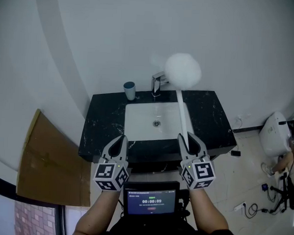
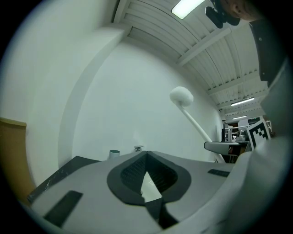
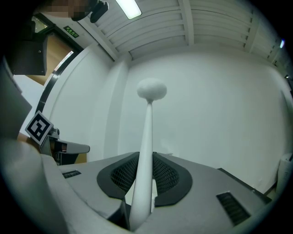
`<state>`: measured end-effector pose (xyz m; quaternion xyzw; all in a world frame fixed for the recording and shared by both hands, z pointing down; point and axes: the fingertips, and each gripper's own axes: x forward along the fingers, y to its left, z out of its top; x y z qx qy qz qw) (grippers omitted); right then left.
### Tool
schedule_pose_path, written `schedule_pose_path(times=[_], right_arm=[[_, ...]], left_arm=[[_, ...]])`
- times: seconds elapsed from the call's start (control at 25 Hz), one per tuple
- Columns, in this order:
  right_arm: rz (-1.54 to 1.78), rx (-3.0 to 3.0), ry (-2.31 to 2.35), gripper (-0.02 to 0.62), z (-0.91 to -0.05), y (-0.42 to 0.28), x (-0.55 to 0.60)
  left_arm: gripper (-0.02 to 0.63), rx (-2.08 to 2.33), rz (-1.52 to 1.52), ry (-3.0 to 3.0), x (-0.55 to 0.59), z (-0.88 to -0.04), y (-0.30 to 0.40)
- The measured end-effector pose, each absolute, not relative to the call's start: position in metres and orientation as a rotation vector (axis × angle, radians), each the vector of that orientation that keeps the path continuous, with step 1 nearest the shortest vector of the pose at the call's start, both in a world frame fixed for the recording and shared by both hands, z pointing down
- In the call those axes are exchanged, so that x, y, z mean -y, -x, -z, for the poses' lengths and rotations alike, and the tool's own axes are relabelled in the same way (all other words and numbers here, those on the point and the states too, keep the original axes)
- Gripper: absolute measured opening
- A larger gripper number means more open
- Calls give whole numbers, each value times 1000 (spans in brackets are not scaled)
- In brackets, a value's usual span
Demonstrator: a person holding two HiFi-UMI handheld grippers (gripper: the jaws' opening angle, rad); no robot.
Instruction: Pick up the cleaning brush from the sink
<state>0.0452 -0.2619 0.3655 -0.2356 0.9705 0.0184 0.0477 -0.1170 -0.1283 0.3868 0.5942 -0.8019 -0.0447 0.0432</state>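
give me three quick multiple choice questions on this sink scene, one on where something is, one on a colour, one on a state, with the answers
1. Where does the cup stand?
A. on the black counter, left of the faucet
B. inside the basin
C. on the floor

2. What colour is the head of the cleaning brush?
A. blue
B. white
C. black

3. What is the right claw doing?
A. open, empty
B. shut on nothing
C. shut on the brush handle

Answers:
1 A, the head view shows it on the counter beside the faucet.
2 B, the fluffy head is white in every view.
3 C, the right gripper view shows both pads pressing the handle.
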Motion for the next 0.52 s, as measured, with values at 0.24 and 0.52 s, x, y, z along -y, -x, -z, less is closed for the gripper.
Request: schedule_pose_path(times=[0.24,0.52], right_arm=[[-75,-2928,745,81,-362,-45,256],[-72,-2920,776,81,-357,-45,250]], left_arm=[[8,2474,147,-1820,121,-385,124],[8,2460,140,-1846,116,-381,125]])
